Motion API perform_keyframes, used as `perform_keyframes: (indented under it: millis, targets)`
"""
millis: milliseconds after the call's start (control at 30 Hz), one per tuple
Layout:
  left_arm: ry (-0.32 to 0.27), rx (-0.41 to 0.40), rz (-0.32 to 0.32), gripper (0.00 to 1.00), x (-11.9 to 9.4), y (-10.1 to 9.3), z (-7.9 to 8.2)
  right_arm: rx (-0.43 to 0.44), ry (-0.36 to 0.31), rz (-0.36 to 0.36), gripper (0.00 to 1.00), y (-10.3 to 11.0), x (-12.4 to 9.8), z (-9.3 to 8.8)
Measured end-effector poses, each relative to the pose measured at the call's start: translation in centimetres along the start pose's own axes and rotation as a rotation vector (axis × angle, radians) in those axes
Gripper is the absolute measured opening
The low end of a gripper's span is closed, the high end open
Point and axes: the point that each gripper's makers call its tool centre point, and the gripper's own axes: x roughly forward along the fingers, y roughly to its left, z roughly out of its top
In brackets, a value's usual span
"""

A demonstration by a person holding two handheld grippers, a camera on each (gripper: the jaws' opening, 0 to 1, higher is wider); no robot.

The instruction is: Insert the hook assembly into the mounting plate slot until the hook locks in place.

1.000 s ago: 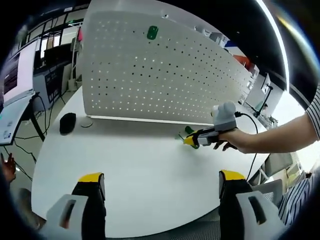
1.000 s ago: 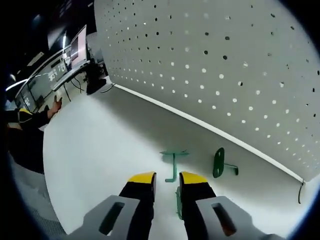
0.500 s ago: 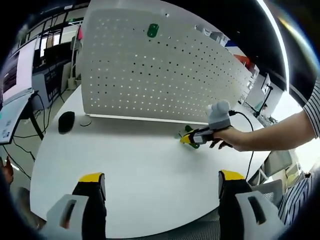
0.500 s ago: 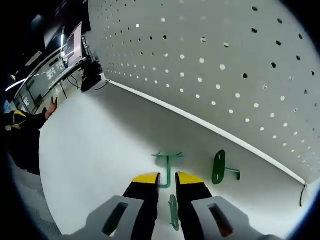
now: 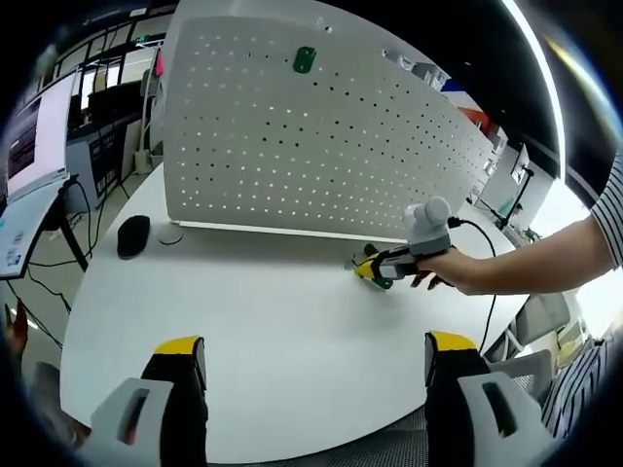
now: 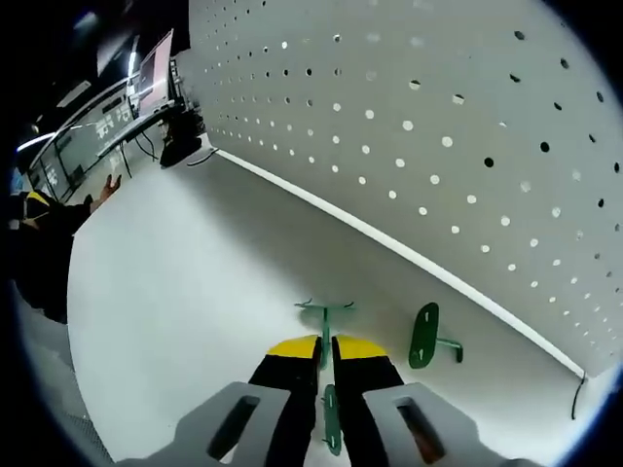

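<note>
The right gripper view looks close along the right tongs (image 6: 324, 347), whose yellow-tipped jaws are clenched on the stem of a green hook (image 6: 326, 384) lying flat on the white bench (image 6: 175, 292). The hook's cross-bar end sticks out just past the tips, and its rounded plate end lies back between the jaws. A second green hook (image 6: 428, 336) sits just to the right, its oval plate upright, near the foot of the white pegboard (image 6: 438, 126) but apart from it.

The left gripper view takes in the whole scene from farther back. The left tongs (image 5: 316, 355) are released, jaws wide apart above the near rim of the bench and holding nothing. Across the bench a hand (image 5: 446, 270) holds the right tongs (image 5: 370, 269) low at the green pieces on the bench, close to the base of the pegboard (image 5: 311, 146). High on the board, near its top edge, a third green hook (image 5: 305, 60) is already mounted, something the close view does not reach.

The bench is round-edged, with broad bare surface between the left tongs and the board. A dark computer mouse (image 5: 132, 236) and a small round disc (image 5: 171, 234) lie at the board's left end, well apart from the hooks. A cable (image 5: 492, 263) trails from the right tongs toward the bench's right edge. Desks and monitors (image 5: 34, 136) stand beyond the left rim.
</note>
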Motion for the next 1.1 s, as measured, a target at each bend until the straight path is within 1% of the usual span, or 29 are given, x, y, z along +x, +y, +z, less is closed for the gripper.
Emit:
perform_keyframes:
  millis: [67, 400, 667, 767, 833, 1100]
  targets:
    - [-0.002, -0.002, -0.001, 0.95, 0.0, 0.0, 0.0, -0.010, -0.002, -0.002, 0.01, 0.0, 0.1, 0.1]
    - [-0.008, 0.002, 0.000, 0.95, -0.2, 0.1, 0.1, 0.043, -0.006, -0.003, 0.00, 0.0, 0.2, 0.2]
    - [-0.012, 0.011, -0.002, 0.95, -0.4, 0.0, 0.3, 0.057, 0.000, -0.008, 0.00, 0.2, -0.1, 0.3]
    - [-0.015, 0.015, -0.001, 0.95, -0.4, -0.1, 0.4, 0.066, -0.014, -0.008, 0.00, 0.2, -0.4, 0.9]
    - [-0.018, 0.015, -0.001, 0.95, -0.5, -0.1, 0.5, 0.053, -0.046, -0.016, 0.00, 0.1, -0.8, 1.8]
    - [-0.029, 0.021, -0.010, 0.95, -0.5, -0.4, 0.9, 0.074, -0.073, 0.000, 0.00, 0.2, -2.0, 3.7]
